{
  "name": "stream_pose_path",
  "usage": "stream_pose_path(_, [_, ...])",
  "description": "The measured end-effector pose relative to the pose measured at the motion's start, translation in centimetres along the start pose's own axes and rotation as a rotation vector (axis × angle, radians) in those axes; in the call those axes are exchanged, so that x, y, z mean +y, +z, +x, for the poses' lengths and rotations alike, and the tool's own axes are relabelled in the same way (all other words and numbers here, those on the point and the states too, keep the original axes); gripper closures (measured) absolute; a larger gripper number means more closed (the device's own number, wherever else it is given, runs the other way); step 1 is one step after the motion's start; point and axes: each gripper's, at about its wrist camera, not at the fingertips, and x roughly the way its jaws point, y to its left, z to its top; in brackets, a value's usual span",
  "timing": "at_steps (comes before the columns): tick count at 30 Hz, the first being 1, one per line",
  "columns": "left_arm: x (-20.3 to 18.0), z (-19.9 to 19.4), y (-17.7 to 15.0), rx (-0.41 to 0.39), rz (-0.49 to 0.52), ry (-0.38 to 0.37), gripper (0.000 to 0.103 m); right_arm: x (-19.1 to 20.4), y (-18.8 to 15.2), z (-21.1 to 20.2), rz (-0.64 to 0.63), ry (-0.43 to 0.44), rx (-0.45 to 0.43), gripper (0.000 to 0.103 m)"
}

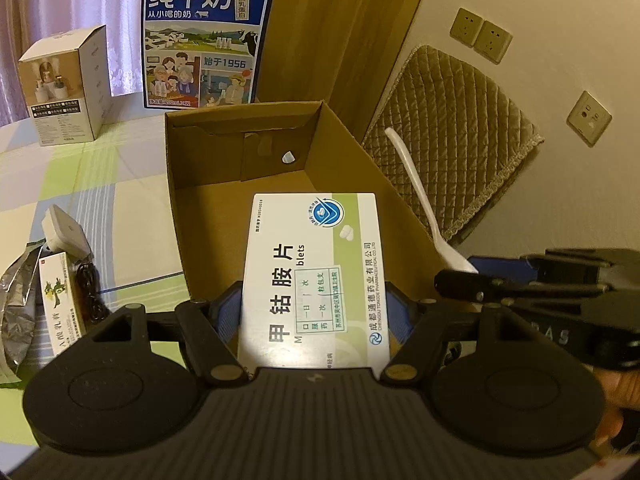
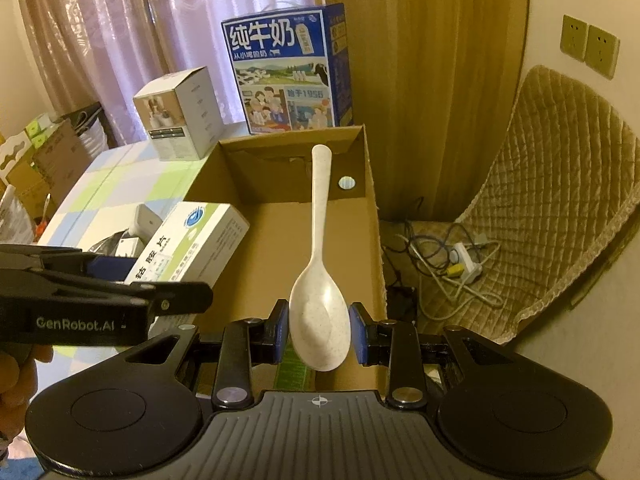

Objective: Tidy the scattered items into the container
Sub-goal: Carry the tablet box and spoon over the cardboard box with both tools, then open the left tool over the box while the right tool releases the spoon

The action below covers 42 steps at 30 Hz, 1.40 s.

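An open brown cardboard box [image 1: 192,208] [image 2: 372,208] stands on the table. My left gripper [image 1: 316,312] is shut on a white and green medicine box [image 1: 316,272], which hangs over the near part of the cardboard box. My right gripper [image 2: 318,332] is shut on the bowl of a white plastic spoon [image 2: 320,312], its handle pointing away over the box's inside. From the left wrist the spoon [image 1: 424,208] shows at the right with the right gripper [image 1: 468,280]. From the right wrist the medicine box [image 2: 192,244] shows at the left with the left gripper [image 2: 160,300].
Left of the box on the checked tablecloth [image 1: 100,184] lie a white charger [image 1: 66,232], a black cable [image 1: 90,292], a small green-print carton [image 1: 60,300] and a foil pack [image 1: 18,304]. A blue milk carton [image 1: 204,40] and a white product box [image 1: 66,88] stand behind. A quilted chair [image 2: 560,208] stands right.
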Motion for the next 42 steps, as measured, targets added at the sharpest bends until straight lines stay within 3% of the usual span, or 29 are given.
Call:
stream_pose_path(9, [0.9,1.3,0.0,0.005,-0.021,0.021,0.035,-0.4,-0.4,1.0,0.003,0.001,0.018,0.074])
stream_pose_path(29, [3.4,-1.6,-1.0,-0.024,-0.028,0.055,0.032,0.9,-0.1,2.2,0.029,0.054,0.048,0.074])
stream_pose_path(42, [5.5,-3.7,-2.6,-0.034,-0.058,0.075,0.030,0.7,-1.6,0.5,0.065,0.025,0.021,0.057])
